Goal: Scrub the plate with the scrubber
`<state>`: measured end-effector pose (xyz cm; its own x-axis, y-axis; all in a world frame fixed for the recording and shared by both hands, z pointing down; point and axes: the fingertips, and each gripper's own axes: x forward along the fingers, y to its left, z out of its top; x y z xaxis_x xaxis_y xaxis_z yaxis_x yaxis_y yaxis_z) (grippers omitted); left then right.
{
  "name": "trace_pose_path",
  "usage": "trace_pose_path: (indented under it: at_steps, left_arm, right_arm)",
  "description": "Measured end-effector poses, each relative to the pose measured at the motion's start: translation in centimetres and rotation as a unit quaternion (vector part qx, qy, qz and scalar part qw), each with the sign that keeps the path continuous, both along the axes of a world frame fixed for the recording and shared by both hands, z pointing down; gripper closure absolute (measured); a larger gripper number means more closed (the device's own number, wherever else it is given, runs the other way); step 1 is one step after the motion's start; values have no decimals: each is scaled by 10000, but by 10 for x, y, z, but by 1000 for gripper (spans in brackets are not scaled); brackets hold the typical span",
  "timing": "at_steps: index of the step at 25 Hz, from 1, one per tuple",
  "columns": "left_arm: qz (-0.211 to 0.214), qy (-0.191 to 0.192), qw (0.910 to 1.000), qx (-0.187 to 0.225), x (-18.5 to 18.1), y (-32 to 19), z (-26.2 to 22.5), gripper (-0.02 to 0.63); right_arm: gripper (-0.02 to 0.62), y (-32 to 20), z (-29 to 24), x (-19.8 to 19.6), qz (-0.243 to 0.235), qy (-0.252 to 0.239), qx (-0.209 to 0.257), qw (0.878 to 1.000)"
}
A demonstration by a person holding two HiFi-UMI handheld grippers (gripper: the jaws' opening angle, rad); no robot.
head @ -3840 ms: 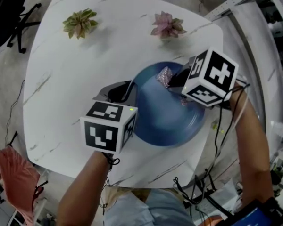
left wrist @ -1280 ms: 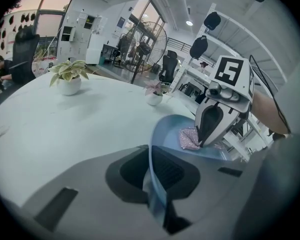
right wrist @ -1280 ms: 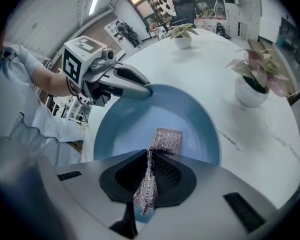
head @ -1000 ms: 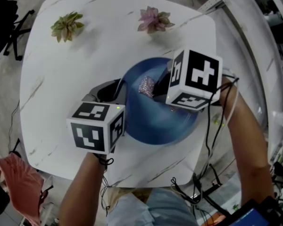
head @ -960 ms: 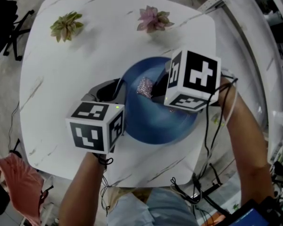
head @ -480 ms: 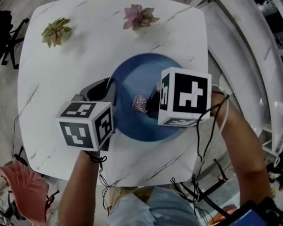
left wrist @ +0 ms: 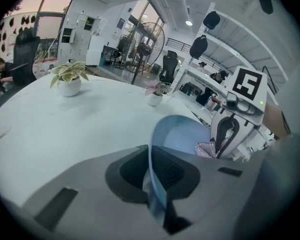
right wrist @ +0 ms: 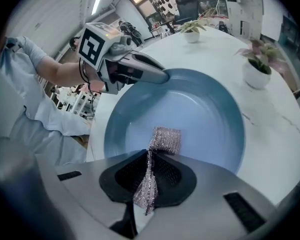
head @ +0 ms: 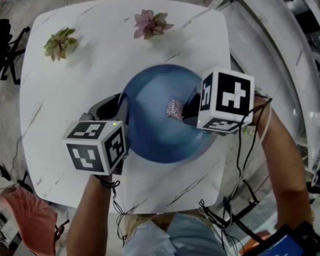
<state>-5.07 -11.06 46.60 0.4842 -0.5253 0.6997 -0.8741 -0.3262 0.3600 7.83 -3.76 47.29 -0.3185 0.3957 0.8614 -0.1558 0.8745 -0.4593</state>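
Nearest the camera, the left forearm (head: 88,217) is reaching up and forward from the bottom edge, and the right forearm (head: 285,164) is angling in from the lower right, bent toward the middle.

The left gripper (head: 119,106) is pointing up and to the right. Its jaws are closing on the rim of the blue plate (head: 154,135), and in its own view the left gripper (left wrist: 157,184) is pinching that rim edge-on, with the plate (left wrist: 182,134) spreading out ahead of its tips.

The right gripper (head: 185,110) is pointing left across the plate, toward the left gripper. Its jaws are squeezing together on the scrubber (head: 174,108). In its own view the right gripper (right wrist: 146,186) is gripping a thin silvery strip of it between the pads.

The scrubber (right wrist: 165,140) is a glittering metallic mesh. Its long axis is running straight out along the jaws, and its broader, folded far end is lying on the plate's floor just ahead of the tips.

The plate (right wrist: 200,109) is round, smooth and deep-rimmed, lying between the two grippers on the white marbled table (head: 69,89).

Beyond both grippers, a pink-leaved plant (head: 151,24) is standing near the far edge. A green-leaved plant (head: 58,41) is standing further to the left.
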Motion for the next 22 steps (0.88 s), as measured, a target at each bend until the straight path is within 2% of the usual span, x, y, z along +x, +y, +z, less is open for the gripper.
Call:
trace_pose_path:
  at_steps: [5, 12, 22]
  left_arm:
    - [27, 16, 10000, 0, 1, 0, -1, 581]
    - [32, 18, 10000, -28, 1, 0, 0, 581]
    - [43, 6, 10000, 12, 0, -1, 1, 581]
  right_arm:
    - [545, -21, -1, -8, 38, 5, 59, 10000]
    - [545, -31, 1, -35, -217, -85, 95, 9997]
    - [545, 12, -1, -63, -520, -268, -133, 9982]
